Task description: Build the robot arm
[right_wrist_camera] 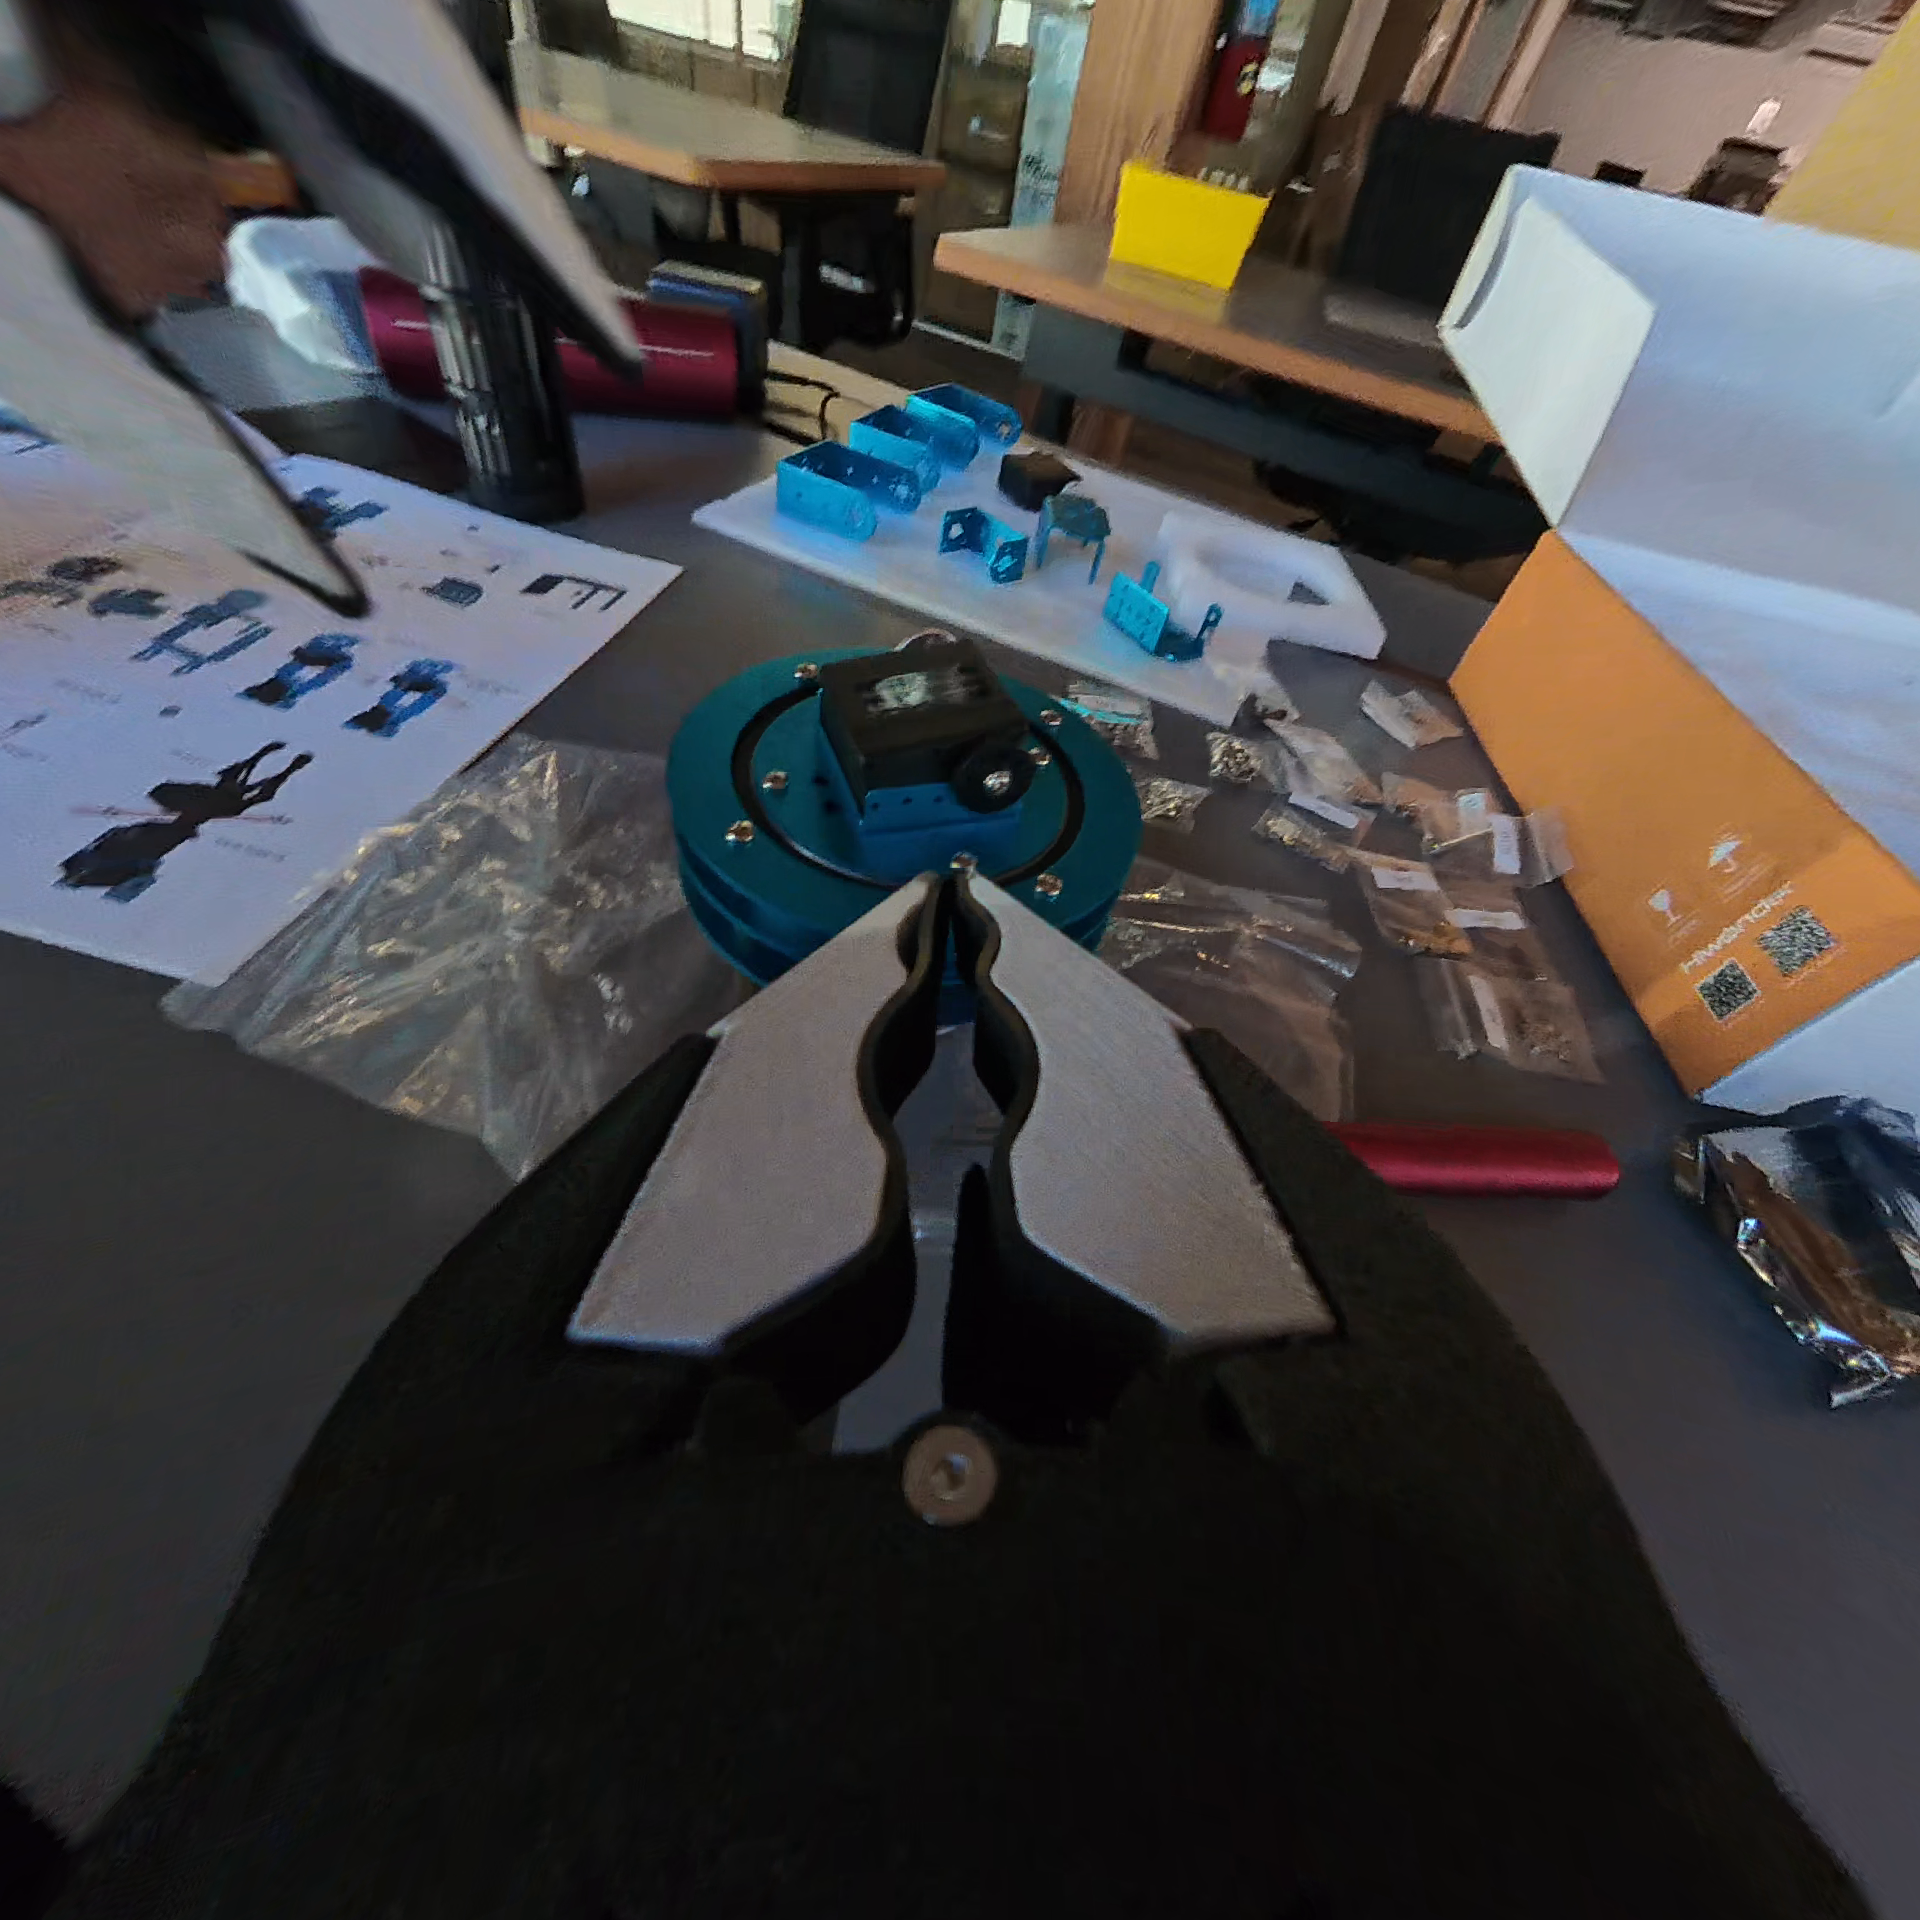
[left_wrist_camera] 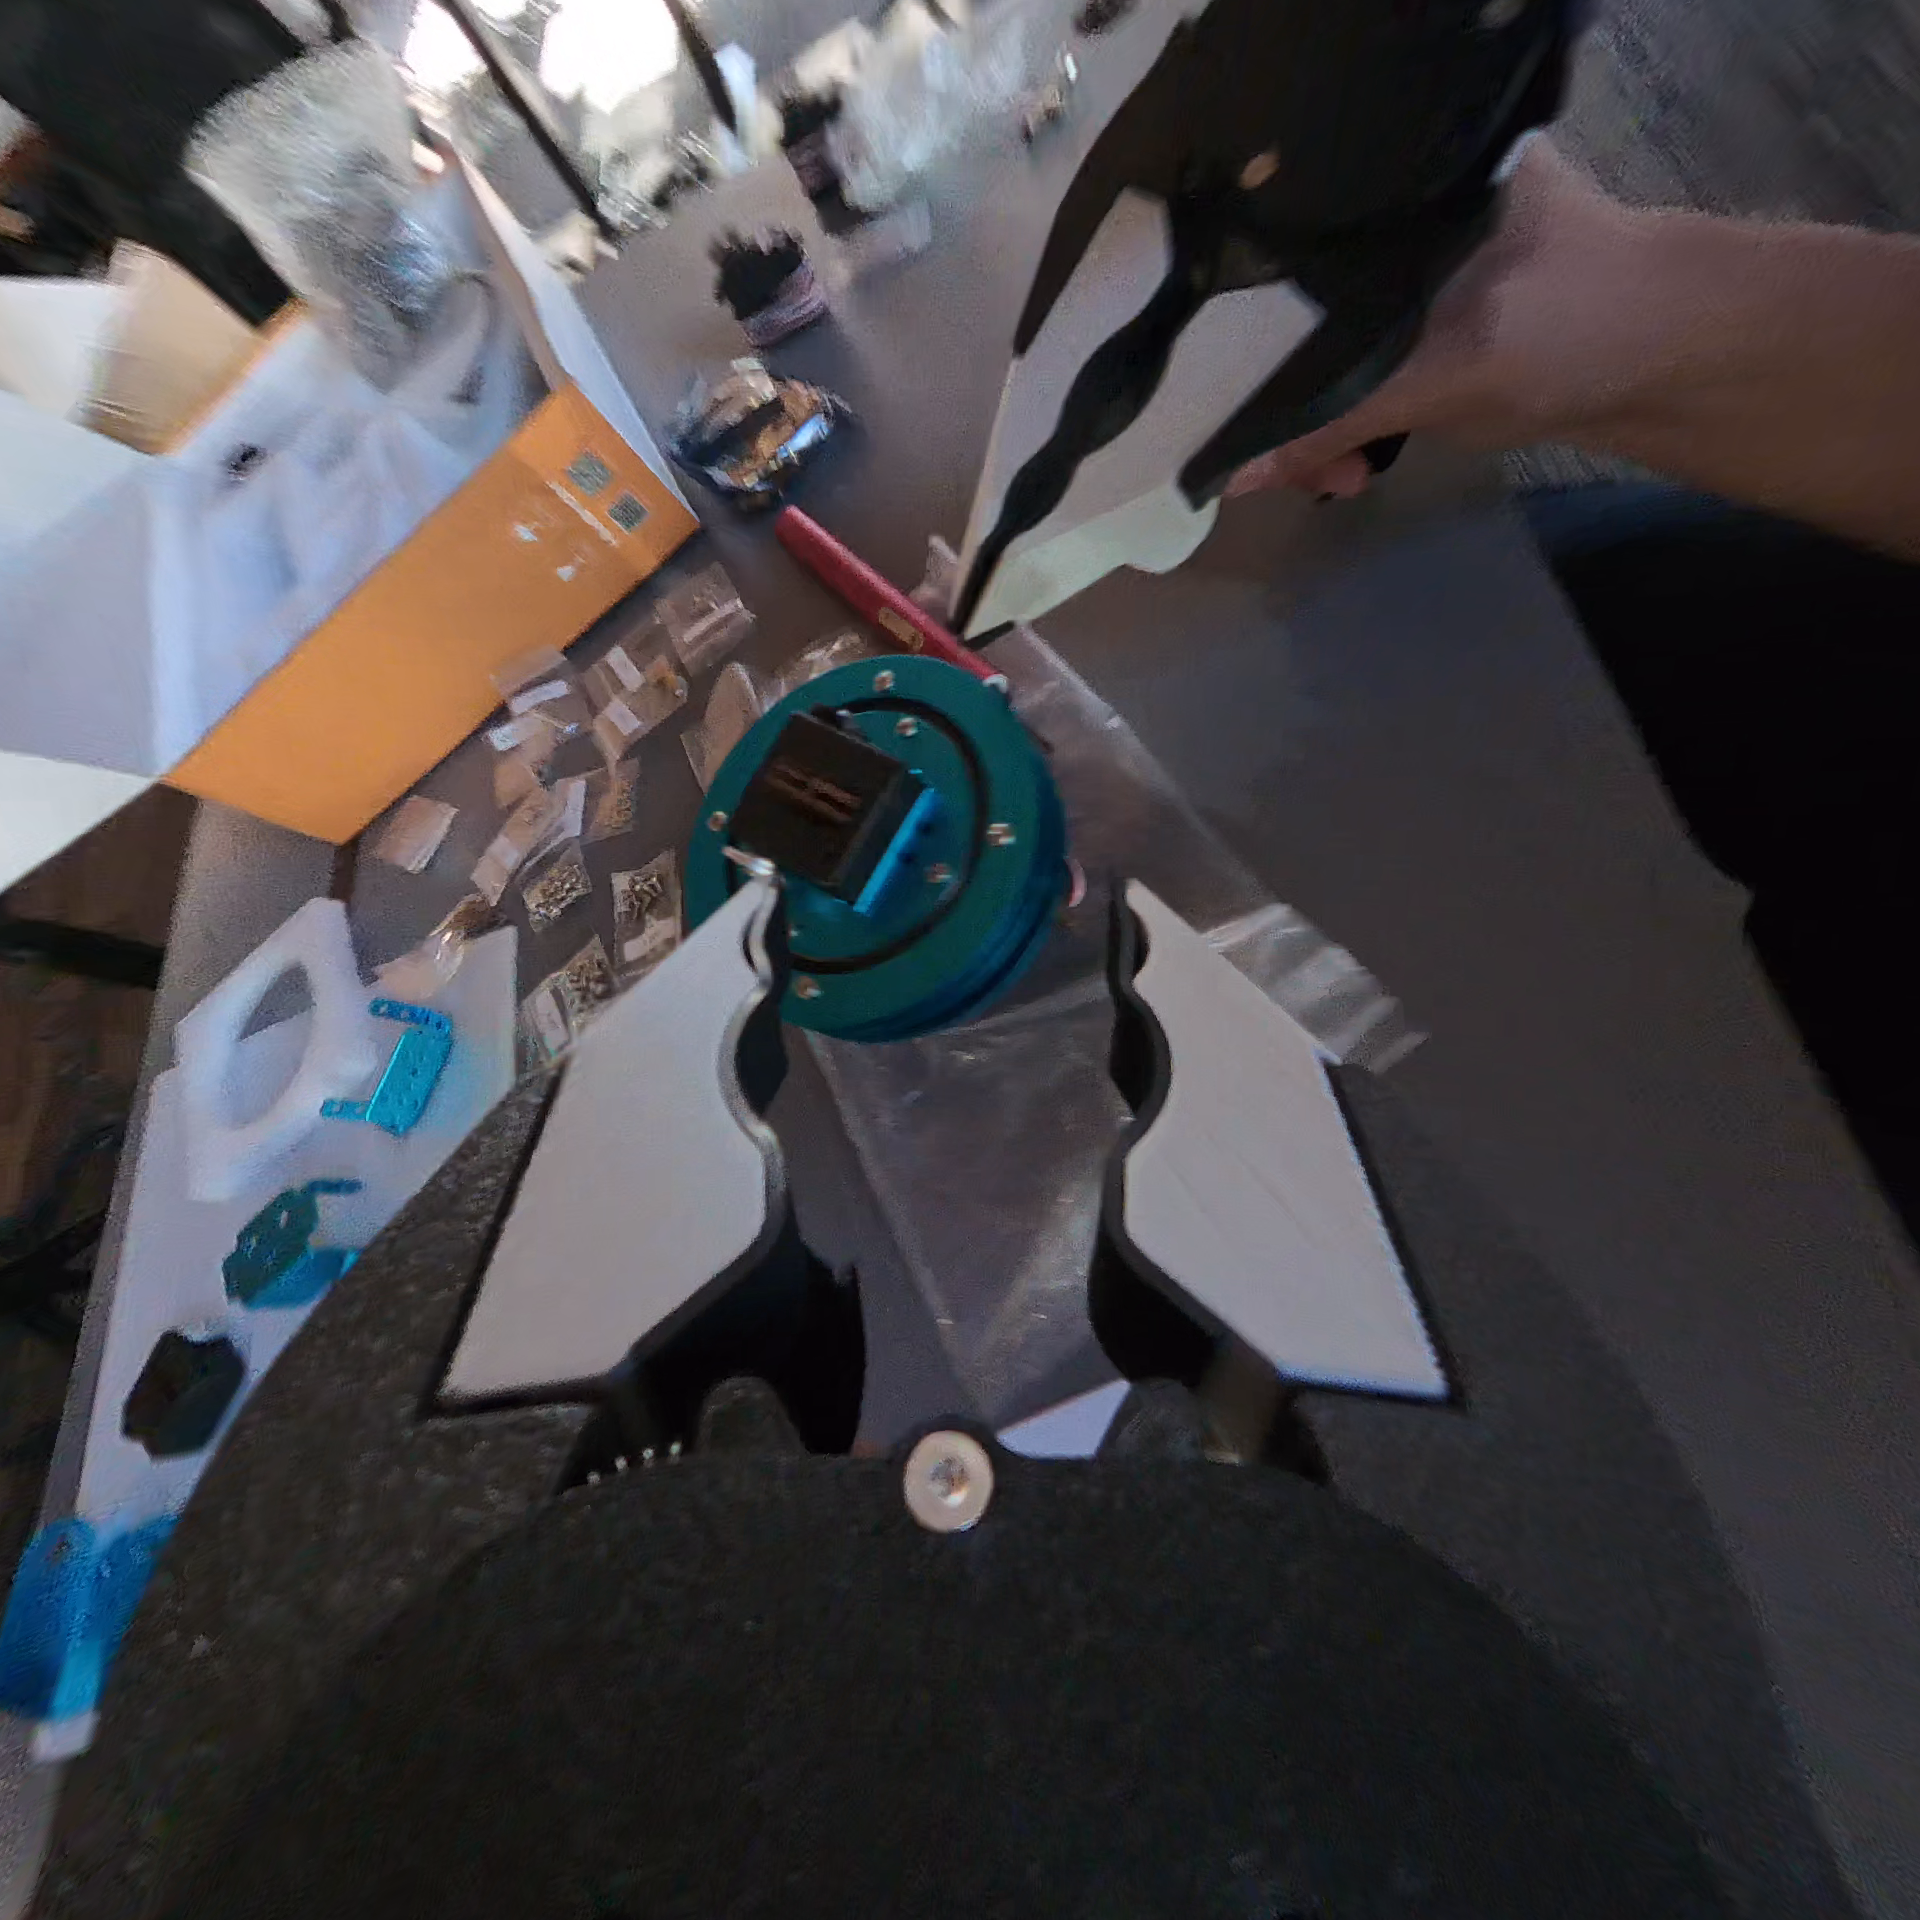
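Right now you're hovering your left gripper (left_wrist_camera: 940, 904) spread wide over the teal round base (left_wrist_camera: 883, 852) w/ black servo (left_wrist_camera: 816, 805) mid-table, right gripper (right_wrist_camera: 948, 883) pressed together, empty, at its rim — looks rigid, heavy-ish metal, prob slick — grip the rim.

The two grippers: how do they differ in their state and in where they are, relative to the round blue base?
The left gripper is open, its fingers spread on both sides of the round blue base; the right gripper is shut, tips pressed together. The left one comes at the base from higher up; the right one points its tips at the base's rim, by a small screw. Both have silver fingers with black wavy inner edges.
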Action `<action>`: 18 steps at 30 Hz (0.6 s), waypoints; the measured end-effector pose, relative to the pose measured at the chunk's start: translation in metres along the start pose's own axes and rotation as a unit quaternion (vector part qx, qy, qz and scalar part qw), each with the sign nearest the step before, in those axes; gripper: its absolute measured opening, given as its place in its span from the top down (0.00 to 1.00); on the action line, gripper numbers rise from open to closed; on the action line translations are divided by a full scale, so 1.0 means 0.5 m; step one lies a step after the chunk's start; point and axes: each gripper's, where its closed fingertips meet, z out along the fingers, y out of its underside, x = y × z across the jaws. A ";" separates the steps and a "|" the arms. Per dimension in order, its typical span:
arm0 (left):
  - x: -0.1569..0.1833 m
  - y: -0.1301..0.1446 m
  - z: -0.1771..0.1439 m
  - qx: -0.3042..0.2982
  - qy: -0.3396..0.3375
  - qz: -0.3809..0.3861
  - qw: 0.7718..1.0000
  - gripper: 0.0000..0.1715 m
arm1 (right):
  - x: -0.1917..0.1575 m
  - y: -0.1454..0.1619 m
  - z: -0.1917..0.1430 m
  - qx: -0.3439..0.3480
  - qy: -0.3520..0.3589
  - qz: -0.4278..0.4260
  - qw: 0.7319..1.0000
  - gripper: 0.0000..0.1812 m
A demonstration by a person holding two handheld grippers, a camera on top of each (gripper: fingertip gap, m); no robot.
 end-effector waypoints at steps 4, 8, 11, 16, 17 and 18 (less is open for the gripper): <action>-0.094 0.023 0.085 -0.036 0.085 0.028 0.995 0.58 | 0.017 -0.008 0.028 0.008 0.015 0.031 0.999 1.00; -0.090 0.018 0.126 0.007 0.191 0.014 0.981 0.59 | 0.022 -0.020 0.040 0.012 0.011 0.050 0.999 1.00; -0.083 0.038 0.144 -0.006 0.206 0.038 0.978 0.61 | 0.032 -0.009 0.039 0.014 0.015 0.046 0.999 1.00; -0.082 0.041 0.159 -0.001 0.189 0.071 0.979 0.70 | 0.044 0.003 0.034 0.012 0.021 0.054 0.998 1.00; -0.084 0.040 0.162 -0.003 0.190 0.070 0.979 0.70 | 0.049 0.001 0.034 0.009 0.027 0.054 0.998 1.00; -0.082 0.038 0.164 -0.004 0.197 0.068 0.978 0.70 | 0.052 0.000 0.036 0.005 0.030 0.057 0.998 1.00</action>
